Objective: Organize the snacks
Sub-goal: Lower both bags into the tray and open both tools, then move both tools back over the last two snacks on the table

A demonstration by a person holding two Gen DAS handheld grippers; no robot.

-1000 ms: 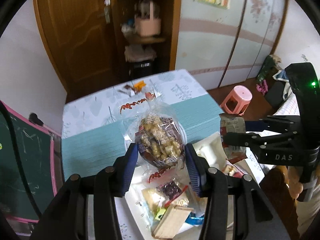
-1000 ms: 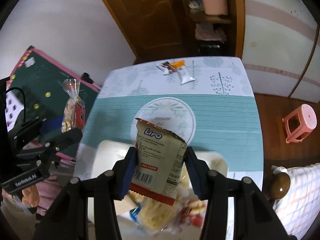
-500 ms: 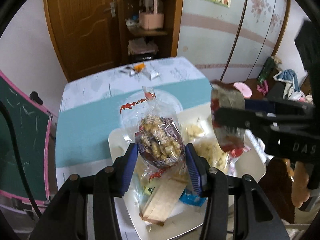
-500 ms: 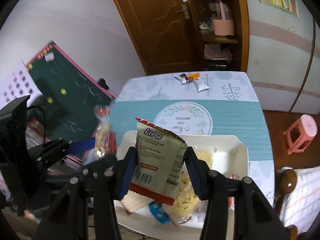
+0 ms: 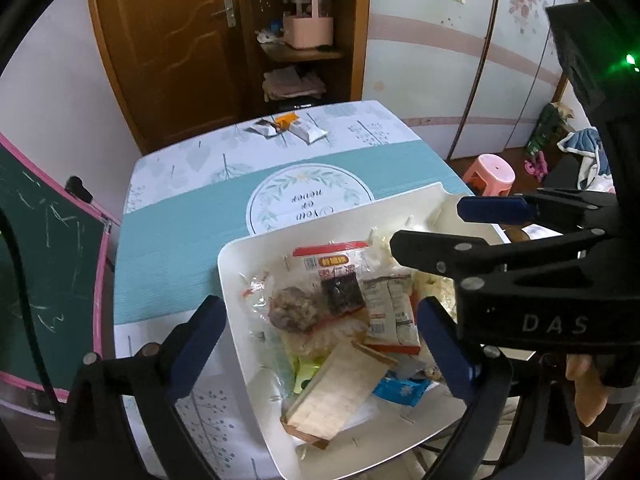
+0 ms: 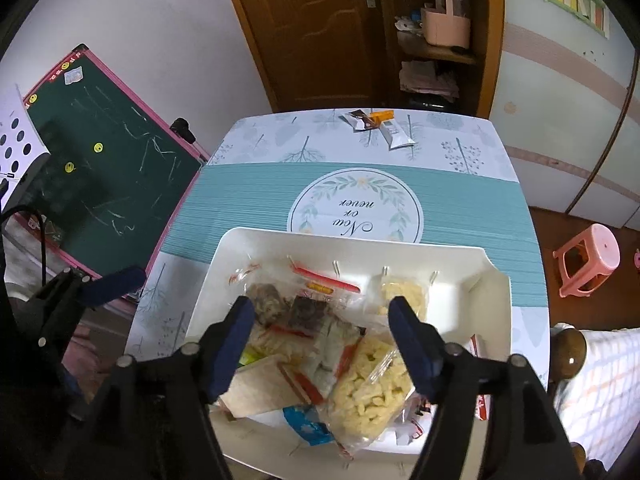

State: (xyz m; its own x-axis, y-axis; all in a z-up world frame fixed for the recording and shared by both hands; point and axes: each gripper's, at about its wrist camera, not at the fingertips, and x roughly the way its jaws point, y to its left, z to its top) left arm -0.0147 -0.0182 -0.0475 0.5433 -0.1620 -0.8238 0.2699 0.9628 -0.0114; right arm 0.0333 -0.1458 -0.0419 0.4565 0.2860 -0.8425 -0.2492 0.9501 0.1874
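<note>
A white tray (image 5: 240, 264) on the near end of the table holds several snack packets. Among them are a clear bag of brown puffs (image 5: 292, 312), a beige Lipo packet (image 5: 390, 308), a flat tan wafer pack (image 5: 336, 392) and a bag of yellow puffs (image 6: 372, 380). My left gripper (image 5: 320, 332) is open and empty above the tray. My right gripper (image 6: 324, 332) is open and empty above the tray too; it also shows at the right of the left wrist view (image 5: 460, 224). The tray also shows in the right wrist view (image 6: 460, 256).
Three small packets (image 6: 378, 122) lie at the table's far end. A round printed mat (image 6: 356, 208) lies on the teal runner beyond the tray. A green chalkboard (image 6: 100, 168) leans left of the table. A pink stool (image 6: 588, 260) stands to the right.
Both grippers have opened and let go. The bag of puffs from the left and the Lipo packet from the right now lie in the tray.
</note>
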